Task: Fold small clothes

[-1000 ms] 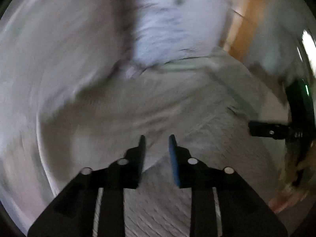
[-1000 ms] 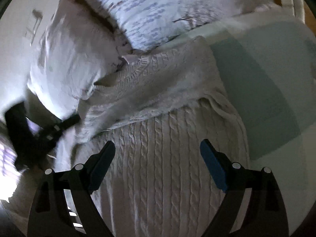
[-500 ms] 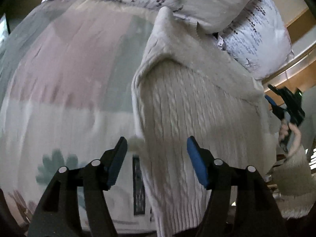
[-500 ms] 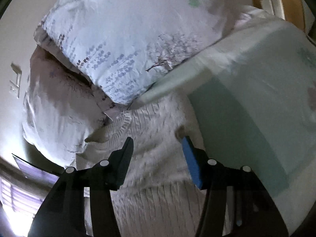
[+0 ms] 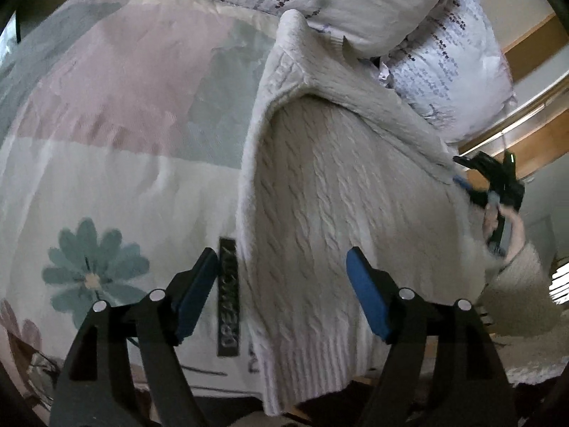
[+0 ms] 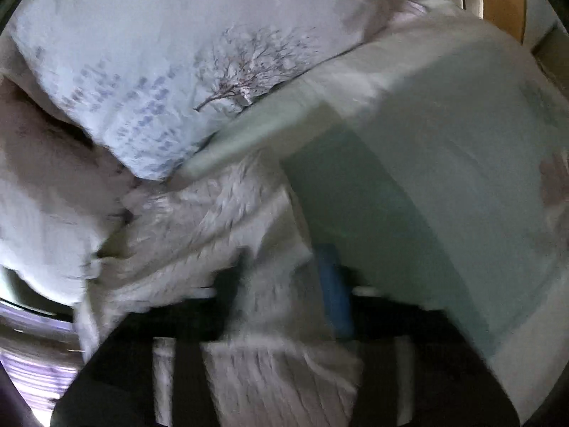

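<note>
A cream cable-knit sweater (image 5: pixel 330 206) lies on the bed, its upper part folded over and its ribbed hem nearest me. My left gripper (image 5: pixel 284 277) is open above the hem's left edge, with nothing between its blue pads. My right gripper (image 6: pixel 284 284) looks shut on a bunch of the sweater (image 6: pixel 220 220) near the fold; this view is blurred. The right gripper also shows in the left wrist view (image 5: pixel 487 181), at the sweater's right edge.
The bedspread (image 5: pixel 117 156) has pink, green and white patches and a flower print. Two printed pillows (image 5: pixel 448 71) lie at the head of the bed, right behind the sweater. A wooden bed frame (image 5: pixel 526 46) runs behind them.
My left gripper let go, opened wide and drew back toward the hem. My right gripper moved forward to the folded part and closed from wide open onto the knit.
</note>
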Demonstrator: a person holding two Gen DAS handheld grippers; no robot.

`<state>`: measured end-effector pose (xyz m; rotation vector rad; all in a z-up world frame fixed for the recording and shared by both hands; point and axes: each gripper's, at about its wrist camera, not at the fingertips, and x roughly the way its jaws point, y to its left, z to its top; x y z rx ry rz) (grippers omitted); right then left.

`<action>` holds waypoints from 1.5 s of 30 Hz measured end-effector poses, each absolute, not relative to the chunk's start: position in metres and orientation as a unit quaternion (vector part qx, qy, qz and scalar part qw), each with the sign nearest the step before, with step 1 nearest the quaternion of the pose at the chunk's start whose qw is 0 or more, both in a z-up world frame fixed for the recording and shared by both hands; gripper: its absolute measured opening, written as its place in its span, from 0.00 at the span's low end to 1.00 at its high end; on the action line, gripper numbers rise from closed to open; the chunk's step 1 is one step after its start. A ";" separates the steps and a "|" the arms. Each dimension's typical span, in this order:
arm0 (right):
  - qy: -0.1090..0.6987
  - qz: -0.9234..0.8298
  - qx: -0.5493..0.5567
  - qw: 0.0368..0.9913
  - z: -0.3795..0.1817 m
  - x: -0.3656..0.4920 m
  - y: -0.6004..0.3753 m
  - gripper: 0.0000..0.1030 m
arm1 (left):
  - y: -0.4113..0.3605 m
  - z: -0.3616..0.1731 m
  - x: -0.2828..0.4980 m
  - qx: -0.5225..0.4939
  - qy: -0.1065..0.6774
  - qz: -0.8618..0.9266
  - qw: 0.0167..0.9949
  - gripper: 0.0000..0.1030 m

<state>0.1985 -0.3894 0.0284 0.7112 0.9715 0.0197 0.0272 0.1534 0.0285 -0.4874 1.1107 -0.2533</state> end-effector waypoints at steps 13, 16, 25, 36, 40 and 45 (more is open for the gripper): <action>0.558 0.219 0.455 0.659 -0.044 0.007 -0.379 0.54 | 0.124 0.014 0.006 -0.315 0.535 -0.181 0.763 0.36; 0.584 0.235 0.438 0.642 -0.049 -0.001 -0.367 0.18 | 0.126 0.013 0.012 -0.318 0.544 -0.182 0.755 0.21; 0.420 0.285 0.447 0.737 0.035 0.097 -0.380 0.08 | 0.156 0.059 0.089 -0.362 0.469 -0.246 0.767 0.07; 0.388 0.185 0.474 0.769 0.040 0.249 -0.375 0.84 | 0.190 0.078 0.258 -0.348 0.417 -0.118 0.832 0.83; 0.425 0.162 0.450 0.768 0.017 0.230 -0.378 0.86 | 0.192 0.038 0.261 -0.370 0.467 -0.127 0.793 0.76; 0.418 0.170 0.475 0.756 0.003 0.212 -0.388 0.86 | 0.166 0.013 0.265 -0.391 0.481 -0.143 0.772 0.58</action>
